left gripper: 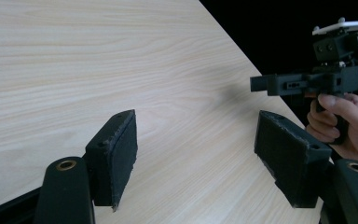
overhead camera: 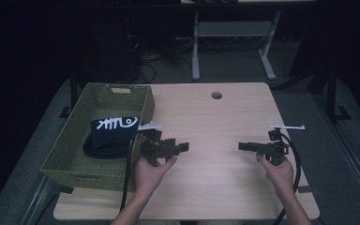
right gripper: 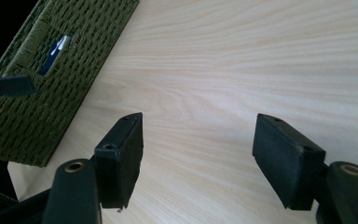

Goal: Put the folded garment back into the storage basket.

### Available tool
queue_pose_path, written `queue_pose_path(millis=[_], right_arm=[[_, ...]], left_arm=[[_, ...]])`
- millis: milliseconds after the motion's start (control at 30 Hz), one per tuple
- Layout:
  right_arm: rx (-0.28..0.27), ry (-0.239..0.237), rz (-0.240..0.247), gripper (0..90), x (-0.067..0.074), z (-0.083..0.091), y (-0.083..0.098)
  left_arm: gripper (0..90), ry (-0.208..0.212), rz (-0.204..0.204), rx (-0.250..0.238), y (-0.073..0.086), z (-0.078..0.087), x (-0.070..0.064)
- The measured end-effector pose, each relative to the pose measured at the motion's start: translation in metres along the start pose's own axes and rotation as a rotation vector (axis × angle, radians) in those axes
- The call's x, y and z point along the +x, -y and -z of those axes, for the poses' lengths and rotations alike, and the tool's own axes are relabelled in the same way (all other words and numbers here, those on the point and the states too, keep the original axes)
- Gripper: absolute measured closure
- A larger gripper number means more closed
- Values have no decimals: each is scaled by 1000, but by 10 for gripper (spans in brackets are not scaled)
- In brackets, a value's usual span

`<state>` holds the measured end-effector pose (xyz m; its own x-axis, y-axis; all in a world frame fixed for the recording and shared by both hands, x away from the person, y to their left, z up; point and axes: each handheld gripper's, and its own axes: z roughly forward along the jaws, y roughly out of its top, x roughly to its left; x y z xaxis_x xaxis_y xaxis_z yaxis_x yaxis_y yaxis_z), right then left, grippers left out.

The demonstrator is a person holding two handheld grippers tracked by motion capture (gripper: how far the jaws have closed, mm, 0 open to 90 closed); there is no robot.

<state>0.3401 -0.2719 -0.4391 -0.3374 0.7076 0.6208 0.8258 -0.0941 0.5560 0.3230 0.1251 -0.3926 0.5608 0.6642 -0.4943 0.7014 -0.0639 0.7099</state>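
Both grippers hover low over a light wooden table (overhead camera: pixel 215 117), held by a person's hands and pointing at each other. My left gripper (overhead camera: pixel 184 147) is open beside a green woven basket (overhead camera: pixel 70 140), and its pads (left gripper: pixel 116 154) have only bare wood between them. My right gripper (overhead camera: pixel 240 146) is open too, with nothing between its pads (right gripper: pixel 284 154). The left gripper view shows the right gripper (left gripper: pixel 261 84) across the table in a hand (left gripper: pixel 345 121). A dark cloth with white markings (overhead camera: pixel 112 136) lies in the basket.
The basket (right gripper: pixel 60 79) takes up the table's left side, with a cut-out handle in its near wall. A round cable hole (overhead camera: pixel 216 95) sits near the far edge. A white desk frame (overhead camera: pixel 234 37) stands on the floor behind. Cables trail from both grippers.
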Motion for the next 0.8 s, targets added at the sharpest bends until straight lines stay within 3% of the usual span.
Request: queue_pose_path(millis=[467, 800], right_arm=[[-6, 8, -9, 307, -16, 18, 16], [-26, 16, -18, 288, -28, 32, 32]], left_arm=[[284, 0, 31, -1, 19, -23, 6], [280, 14, 24, 9, 27, -33, 5]])
